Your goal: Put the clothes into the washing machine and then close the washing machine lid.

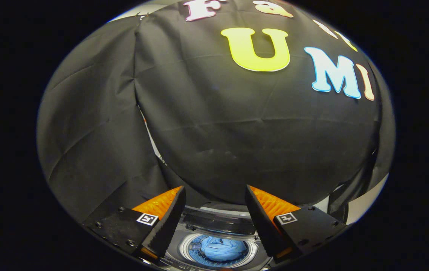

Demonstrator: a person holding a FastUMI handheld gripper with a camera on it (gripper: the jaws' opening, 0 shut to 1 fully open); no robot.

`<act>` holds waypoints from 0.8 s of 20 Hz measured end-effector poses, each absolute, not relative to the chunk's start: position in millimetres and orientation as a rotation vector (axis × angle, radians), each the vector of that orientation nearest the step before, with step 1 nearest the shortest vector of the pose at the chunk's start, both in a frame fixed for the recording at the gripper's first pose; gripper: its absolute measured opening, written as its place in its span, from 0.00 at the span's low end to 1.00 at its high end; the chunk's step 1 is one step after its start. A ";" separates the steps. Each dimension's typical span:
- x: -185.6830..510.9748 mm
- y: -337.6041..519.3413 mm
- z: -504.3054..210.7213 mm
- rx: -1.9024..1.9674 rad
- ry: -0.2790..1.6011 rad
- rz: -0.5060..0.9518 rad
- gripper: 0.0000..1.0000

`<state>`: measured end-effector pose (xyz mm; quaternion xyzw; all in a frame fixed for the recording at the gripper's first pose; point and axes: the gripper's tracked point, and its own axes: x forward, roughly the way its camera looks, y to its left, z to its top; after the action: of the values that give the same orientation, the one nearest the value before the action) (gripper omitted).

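Hand-held gripper (215, 199) is raised above a top-loading washing machine (214, 259), fingers spread wide apart, nothing between them, nothing held. Each finger carries a small square marker tag near its base.

Washing machine sits low, below and between the fingers. Its top is grey with a round drum opening ringed in light metal. Lid (218, 222) looks open: a dark panel stands at the back edge of the machine's top, behind the drum. Exact tilt hard to tell.

Clothes (222, 249): a light blue crumpled bundle lying inside the drum, roughly centred in the opening, below the rim. Drum wall around it looks perforated and bluish.

Room: black cloth wall (214, 131) hangs behind the machine and takes up most of the scene beyond the fingers, with creases and a vertical seam where two panels meet. A strip of pale wall or floor (368, 201) shows past the cloth's right side.
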<state>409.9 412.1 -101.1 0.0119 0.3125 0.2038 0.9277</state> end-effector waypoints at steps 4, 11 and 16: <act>430.5 411.9 -121.1 0.016 0.675 0.376 0.98; 439.6 399.0 -165.2 0.050 0.769 0.296 0.98; 438.3 395.7 -171.2 0.001 0.779 0.289 0.97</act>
<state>438.3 395.7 -171.2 0.0005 0.3783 0.1405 0.9149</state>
